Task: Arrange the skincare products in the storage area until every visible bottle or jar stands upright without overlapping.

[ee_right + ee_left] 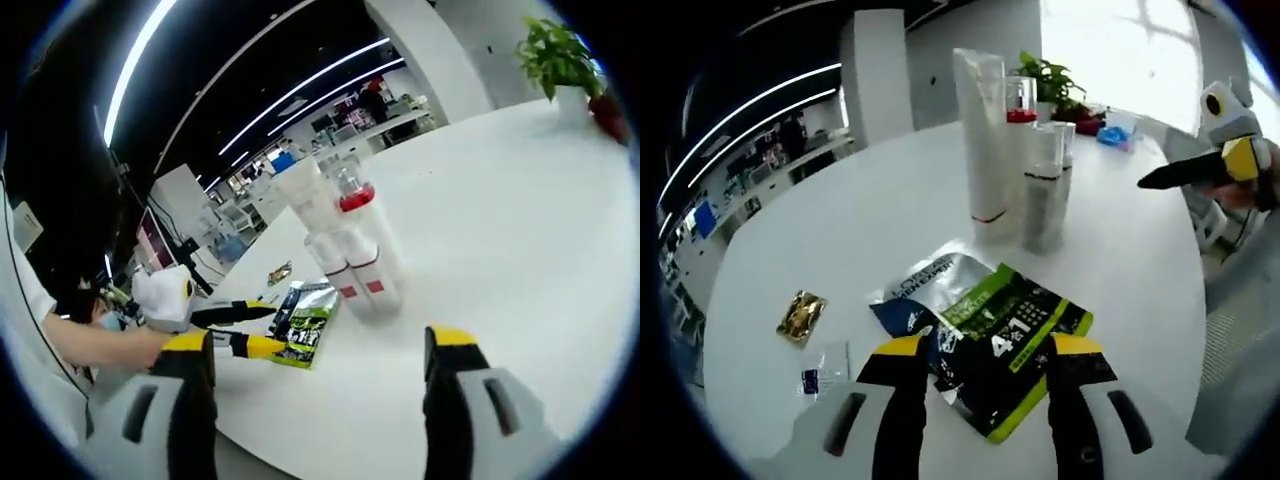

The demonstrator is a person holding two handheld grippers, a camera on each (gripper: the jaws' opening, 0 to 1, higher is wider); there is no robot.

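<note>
The left gripper [982,352], spread wide at the frame's bottom, hangs over the green packet [1025,335], likely to grab it, while the right gripper [325,345] waits spread and empty.

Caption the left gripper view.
Open left gripper over green sachet; upright bottles beyond on white table.

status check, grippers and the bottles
Left gripper open, over green sachet. Right gripper open, empty, short of bottles. Tall white tube and bottles upright, clustered tight. Gold sachet loose on white table.
</note>
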